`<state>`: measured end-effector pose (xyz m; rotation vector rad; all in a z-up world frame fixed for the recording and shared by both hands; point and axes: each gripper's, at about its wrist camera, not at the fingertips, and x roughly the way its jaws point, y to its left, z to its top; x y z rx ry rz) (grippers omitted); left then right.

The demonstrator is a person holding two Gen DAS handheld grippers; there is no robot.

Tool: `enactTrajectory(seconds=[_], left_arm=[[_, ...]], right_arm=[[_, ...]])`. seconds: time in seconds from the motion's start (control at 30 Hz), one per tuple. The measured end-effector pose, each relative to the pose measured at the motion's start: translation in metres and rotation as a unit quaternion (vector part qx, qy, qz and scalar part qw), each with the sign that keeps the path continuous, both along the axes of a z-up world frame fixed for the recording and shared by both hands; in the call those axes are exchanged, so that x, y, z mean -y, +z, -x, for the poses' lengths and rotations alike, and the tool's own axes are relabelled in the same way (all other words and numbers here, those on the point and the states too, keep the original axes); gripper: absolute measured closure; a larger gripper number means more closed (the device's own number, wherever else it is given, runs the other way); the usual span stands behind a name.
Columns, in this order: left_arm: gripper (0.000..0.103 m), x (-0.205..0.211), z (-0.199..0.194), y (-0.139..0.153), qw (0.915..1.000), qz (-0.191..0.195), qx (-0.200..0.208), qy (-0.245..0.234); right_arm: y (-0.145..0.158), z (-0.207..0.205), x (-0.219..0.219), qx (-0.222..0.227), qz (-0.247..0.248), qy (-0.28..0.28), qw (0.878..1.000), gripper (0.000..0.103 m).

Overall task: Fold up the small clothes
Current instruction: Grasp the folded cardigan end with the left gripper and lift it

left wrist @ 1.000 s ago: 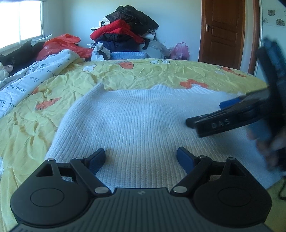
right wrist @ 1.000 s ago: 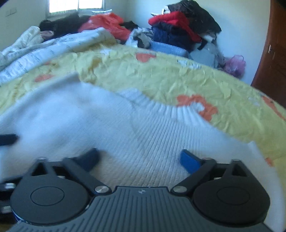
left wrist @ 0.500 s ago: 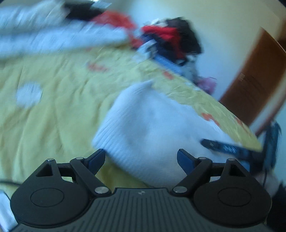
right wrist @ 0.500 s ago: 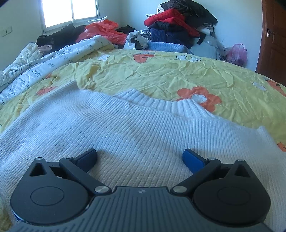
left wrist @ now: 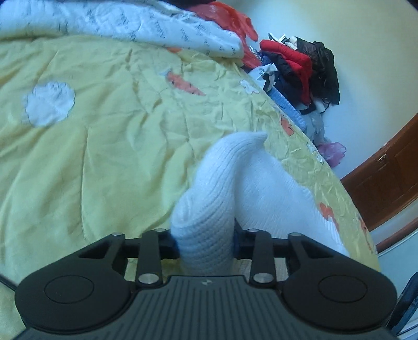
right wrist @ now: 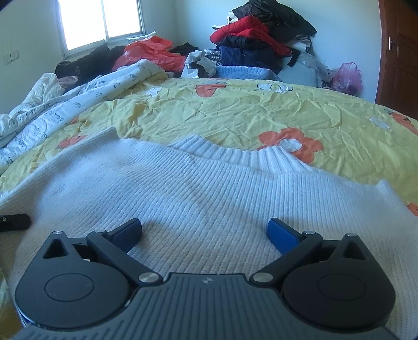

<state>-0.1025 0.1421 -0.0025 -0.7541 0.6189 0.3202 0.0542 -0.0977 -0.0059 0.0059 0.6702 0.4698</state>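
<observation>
A bed (right wrist: pixel 235 115) with a creased yellow flowered cover fills the room. A white printed quilt (right wrist: pixel 65 104) is bunched along its far left side. Behind it a bright window (right wrist: pixel 102 21) lets daylight in on pale walls (right wrist: pixel 183 21). A clothes heap (right wrist: pixel 261 39) is stacked in the corner, beside a brown wooden door (right wrist: pixel 399 52).

White sweater (right wrist: pixel 209 198) flat on yellow bedspread (right wrist: pixel 235 115); right gripper (right wrist: pixel 205 232) spread wide over sweater; clothes pile (right wrist: pixel 261 44) beyond.
</observation>
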Motion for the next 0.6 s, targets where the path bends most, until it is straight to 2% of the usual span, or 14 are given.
enactTrajectory(seconds=[0.07,0.1,0.17,0.2,0.23,0.3,0.4,0.43,0.47,0.5,0.53,0.6], left_arm=[[0.074,0.014,0.000,0.013,0.9987,-0.051,0.005,-0.002],[0.074,0.027,-0.001,0.023,0.9960,-0.089,0.008,-0.010],[0.074,0.057,-0.002,0.044,0.9838,-0.170,0.032,-0.046],[0.074,0.076,-0.001,0.054,0.9727,-0.215,0.049,-0.074],[0.074,0.095,0.000,0.060,0.9598,-0.255,0.061,-0.100],[0.074,0.137,0.002,0.061,0.9240,-0.338,0.073,-0.162],[0.074,0.181,0.006,0.045,0.8761,-0.420,0.078,-0.223],[0.074,0.192,0.008,0.037,0.8600,-0.444,0.076,-0.240],[0.074,0.201,0.009,0.030,0.8433,-0.467,0.074,-0.255],[0.074,0.208,0.011,0.022,0.8267,-0.490,0.071,-0.267],[0.074,0.214,0.013,0.016,0.8134,-0.508,0.067,-0.275],[0.074,0.218,0.015,0.007,0.7943,-0.534,0.062,-0.282]], right_arm=[[0.000,0.000,0.002,-0.001,-0.007,0.000,1.000,0.002],[0.001,0.000,0.004,-0.003,-0.014,0.000,1.000,0.002],[0.003,-0.002,0.012,-0.012,-0.041,-0.001,0.999,0.001],[0.006,-0.006,0.021,-0.025,-0.071,-0.004,0.997,0.001],[0.012,-0.010,0.033,-0.049,-0.112,-0.010,0.993,0.001],[0.024,-0.023,0.052,-0.116,-0.202,-0.004,0.972,0.002],[0.038,-0.045,0.061,-0.216,-0.327,0.069,0.917,0.001],[0.040,-0.050,0.056,-0.240,-0.340,0.097,0.904,0.002],[0.042,-0.055,0.047,-0.261,-0.336,0.123,0.897,0.001],[0.045,-0.057,0.036,-0.274,-0.315,0.136,0.898,0.001],[0.047,-0.058,0.028,-0.275,-0.293,0.136,0.906,0.003],[0.053,-0.060,0.011,-0.258,-0.249,0.134,0.924,0.005]])
